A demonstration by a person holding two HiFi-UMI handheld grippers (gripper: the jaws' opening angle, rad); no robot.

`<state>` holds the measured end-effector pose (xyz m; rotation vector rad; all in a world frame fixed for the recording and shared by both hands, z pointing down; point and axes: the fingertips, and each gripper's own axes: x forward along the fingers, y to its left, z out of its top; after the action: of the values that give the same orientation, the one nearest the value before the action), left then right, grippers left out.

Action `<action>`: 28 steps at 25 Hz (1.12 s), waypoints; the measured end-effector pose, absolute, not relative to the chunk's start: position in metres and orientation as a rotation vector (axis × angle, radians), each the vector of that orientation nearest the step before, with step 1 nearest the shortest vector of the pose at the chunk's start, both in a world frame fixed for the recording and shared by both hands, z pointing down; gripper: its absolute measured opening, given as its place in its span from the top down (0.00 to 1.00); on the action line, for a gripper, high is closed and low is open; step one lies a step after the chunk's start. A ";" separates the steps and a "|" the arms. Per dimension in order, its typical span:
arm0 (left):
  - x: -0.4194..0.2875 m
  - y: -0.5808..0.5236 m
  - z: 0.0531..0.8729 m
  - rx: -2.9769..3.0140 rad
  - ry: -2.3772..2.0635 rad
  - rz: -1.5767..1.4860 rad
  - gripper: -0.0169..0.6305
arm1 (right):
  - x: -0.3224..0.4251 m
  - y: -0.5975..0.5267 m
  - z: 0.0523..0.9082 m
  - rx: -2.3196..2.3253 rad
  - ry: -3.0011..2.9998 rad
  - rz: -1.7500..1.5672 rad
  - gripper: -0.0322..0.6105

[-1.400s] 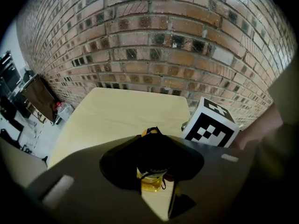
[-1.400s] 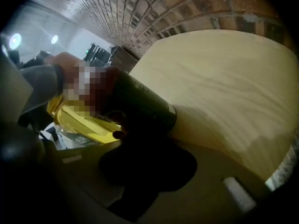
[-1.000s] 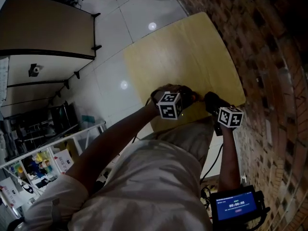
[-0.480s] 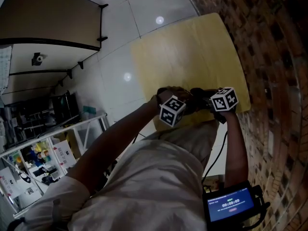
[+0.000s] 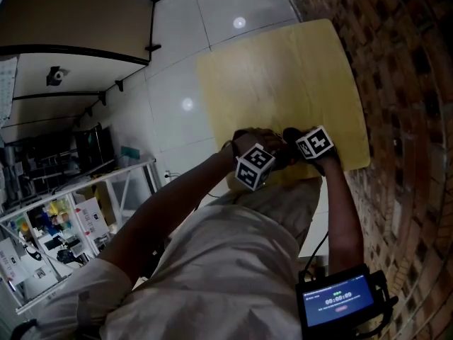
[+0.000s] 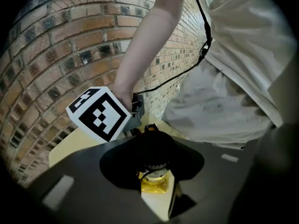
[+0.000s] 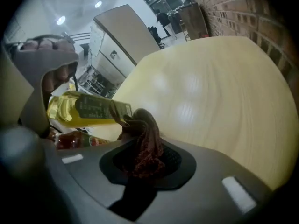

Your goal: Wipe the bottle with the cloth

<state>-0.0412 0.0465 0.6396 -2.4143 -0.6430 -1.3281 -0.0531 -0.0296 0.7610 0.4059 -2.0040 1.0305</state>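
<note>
Jaws on bottle (image 7: 88, 108), cloth (image 7: 145, 143), by table's (image 5: 283, 69) near edge

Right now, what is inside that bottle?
It holds yellow liquid, seen through the clear bottle. Its dark label and the brown cloth cover part, so the fill level is hidden.

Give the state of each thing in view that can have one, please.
Bottle, gripped, lying almost level, yellow liquid inside.
Cloth, bunched, touching the bottle's end.
Left gripper, shut on the bottle.
Right gripper, shut on the cloth.
Screen, lit.
</note>
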 end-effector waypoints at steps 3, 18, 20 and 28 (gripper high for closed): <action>-0.043 0.046 0.639 -2.383 -0.677 -1.318 0.73 | -0.050 -0.034 0.759 0.419 -1.995 0.935 0.83; -0.058 0.068 0.635 -2.021 -1.015 -1.136 0.73 | -0.083 0.001 0.675 -0.298 -2.285 0.797 0.83; -0.059 0.068 0.633 -2.018 -1.014 -1.126 0.73 | -0.088 0.000 0.682 -0.298 -2.278 0.806 0.83; -0.052 0.060 0.632 -2.066 -0.927 -1.132 0.72 | -0.075 0.003 0.740 -0.252 -1.986 0.587 0.84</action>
<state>-0.0525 0.0602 0.6316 -2.0658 -0.9270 -1.1317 -0.0754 0.0032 0.7397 -0.2525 -1.9861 0.5872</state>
